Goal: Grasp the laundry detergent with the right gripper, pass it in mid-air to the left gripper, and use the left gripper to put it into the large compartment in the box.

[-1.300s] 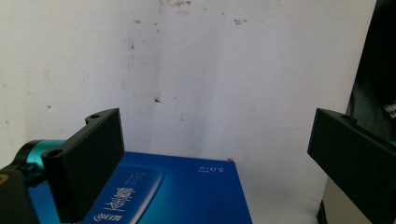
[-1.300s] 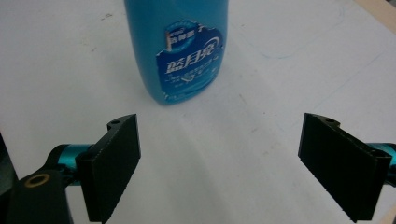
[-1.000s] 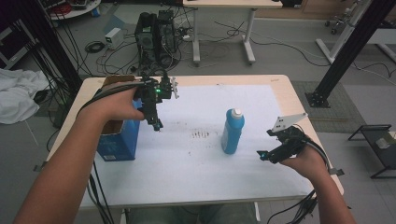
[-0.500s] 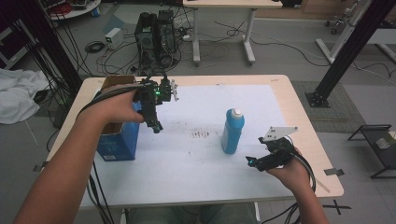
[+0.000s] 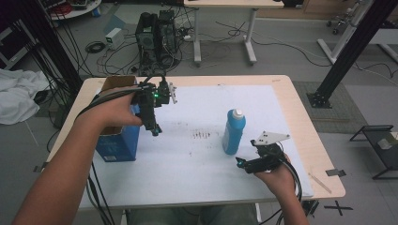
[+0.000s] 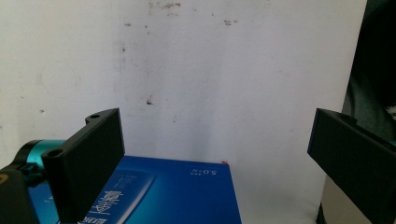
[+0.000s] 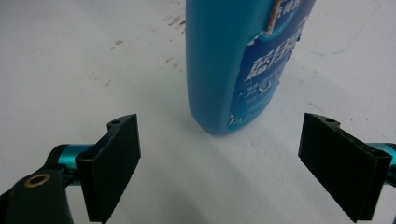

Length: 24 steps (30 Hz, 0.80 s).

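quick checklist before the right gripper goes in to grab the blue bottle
1. Right gripper open: ok, its jaws stand wide apart with nothing between them.
2. Blue bottle upright on the white mat: ok, its white cap is on top.
3. Bottle lined up with the jaws: ok, in the right gripper view its base sits ahead, roughly between them.
4. Jaws reaching around the bottle: not ok, the bottle is ahead of the jaw tips, not between them.
5. Path clear: ok, bare mat lies between jaws and bottle.
6. Left gripper out of the way: ok, it is open above the blue box, far from the bottle.
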Each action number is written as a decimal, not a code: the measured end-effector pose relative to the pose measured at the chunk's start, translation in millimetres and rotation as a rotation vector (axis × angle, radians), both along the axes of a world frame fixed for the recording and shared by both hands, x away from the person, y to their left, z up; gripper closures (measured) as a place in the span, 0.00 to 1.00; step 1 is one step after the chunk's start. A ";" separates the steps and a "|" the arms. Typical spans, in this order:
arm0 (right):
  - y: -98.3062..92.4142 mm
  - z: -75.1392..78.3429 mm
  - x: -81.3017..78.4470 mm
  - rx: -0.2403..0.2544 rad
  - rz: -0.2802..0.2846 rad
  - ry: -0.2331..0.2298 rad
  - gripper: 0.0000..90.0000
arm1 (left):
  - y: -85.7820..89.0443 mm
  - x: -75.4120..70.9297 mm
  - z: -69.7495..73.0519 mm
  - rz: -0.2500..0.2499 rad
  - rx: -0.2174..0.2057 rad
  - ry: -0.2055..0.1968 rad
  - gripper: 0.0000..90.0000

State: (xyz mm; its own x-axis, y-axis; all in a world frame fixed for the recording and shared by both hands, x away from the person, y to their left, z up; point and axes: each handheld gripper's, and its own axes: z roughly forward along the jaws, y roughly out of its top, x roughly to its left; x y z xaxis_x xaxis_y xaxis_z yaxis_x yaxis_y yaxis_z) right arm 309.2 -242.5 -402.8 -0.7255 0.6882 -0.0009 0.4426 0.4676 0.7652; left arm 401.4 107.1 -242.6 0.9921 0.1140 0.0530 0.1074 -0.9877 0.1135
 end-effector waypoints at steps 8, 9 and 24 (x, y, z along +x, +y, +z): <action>6.2 0.1 -1.5 0.005 -0.070 -0.048 0.13 | 0.4 1.8 -1.6 0.001 -0.006 0.002 0.04; 7.0 -0.4 -1.9 0.008 -0.087 -0.056 0.13 | 0.2 1.3 -2.6 0.009 -0.011 -0.001 0.04; 20.2 -12.7 -7.2 0.106 -0.233 -0.094 0.13 | 0.2 0.8 -1.3 0.004 -0.014 -0.004 0.04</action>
